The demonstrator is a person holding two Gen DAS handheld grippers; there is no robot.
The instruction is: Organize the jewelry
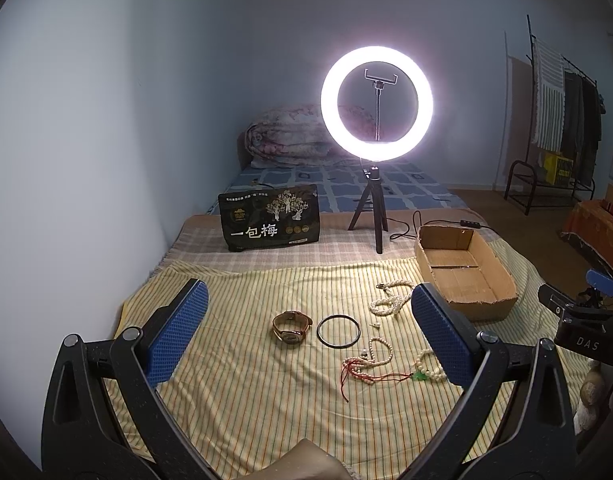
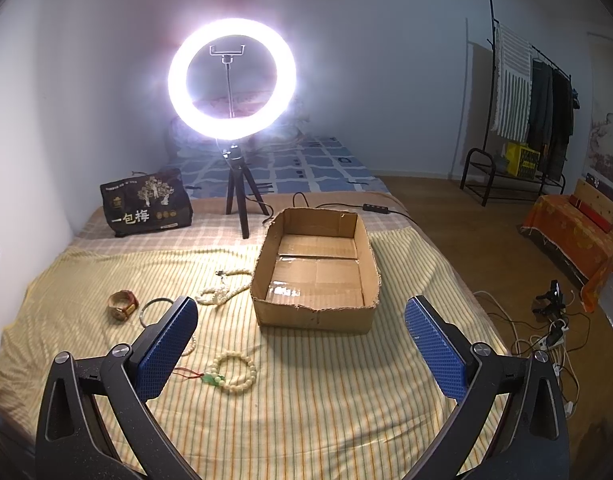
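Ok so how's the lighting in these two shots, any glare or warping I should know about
Left wrist view: the ring light blows out to white with a soft halo, and fisheye bends the walls. Right wrist view: its glare spreads wider, washing out the bedding behind it, and tape on the cardboard box floor reflects it.

You've got a bed w/ yellow striped sheet point(image 2: 306, 400). On it: open cardboard box point(image 2: 262, 304), watch point(image 1: 291, 327), dark bangle point(image 1: 338, 331), pearl necklace point(image 1: 390, 300), bead bracelet w/ green charm point(image 2: 234, 372), ring light tripod point(image 1: 370, 216), black snack bag point(image 1: 270, 224).
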